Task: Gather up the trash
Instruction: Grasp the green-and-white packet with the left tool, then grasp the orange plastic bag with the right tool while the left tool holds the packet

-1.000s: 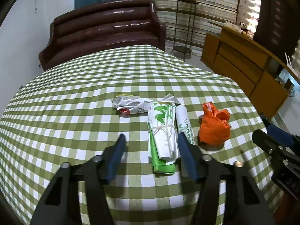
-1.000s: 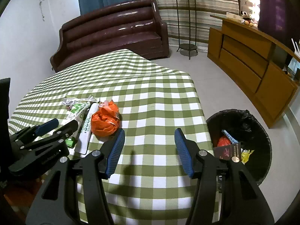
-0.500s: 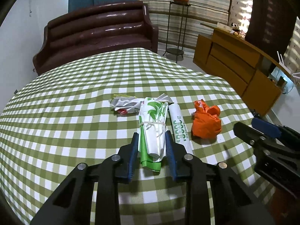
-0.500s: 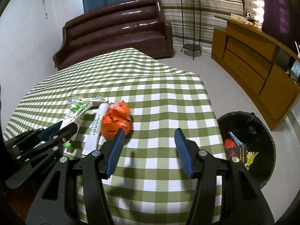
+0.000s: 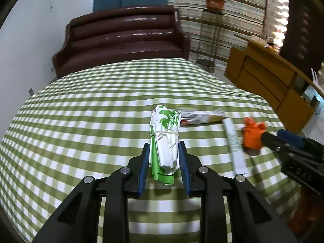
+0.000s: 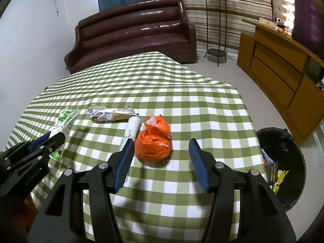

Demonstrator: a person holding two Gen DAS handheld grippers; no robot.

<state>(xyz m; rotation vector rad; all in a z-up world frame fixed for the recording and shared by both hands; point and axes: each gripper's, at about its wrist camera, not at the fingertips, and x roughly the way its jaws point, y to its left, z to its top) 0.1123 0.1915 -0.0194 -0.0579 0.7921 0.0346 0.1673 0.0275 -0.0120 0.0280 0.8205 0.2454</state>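
Note:
My left gripper (image 5: 164, 158) is shut on a rolled green-and-white paper bundle (image 5: 165, 139) tied with string, held just above the checked table (image 5: 81, 121). The bundle also shows in the right wrist view (image 6: 64, 121). A crumpled wrapper (image 5: 202, 116), a white tube (image 5: 235, 143) and an orange plastic bag (image 5: 252, 135) lie on the table to its right. My right gripper (image 6: 162, 156) is open, its fingers either side of the orange bag (image 6: 154, 141), close to it. The white tube (image 6: 131, 129) and wrapper (image 6: 111, 115) lie left of that bag.
A black bin (image 6: 283, 166) lined with a bag and holding some trash stands on the floor right of the table. A brown sofa (image 6: 131, 30) is behind the table, a wooden cabinet (image 6: 283, 68) along the right wall, a plant stand (image 6: 215, 20) between them.
My left gripper closed on the green-and-white bundle and lifted it away from the wrapper and tube. My right gripper moved forward to the orange bag, staying open.

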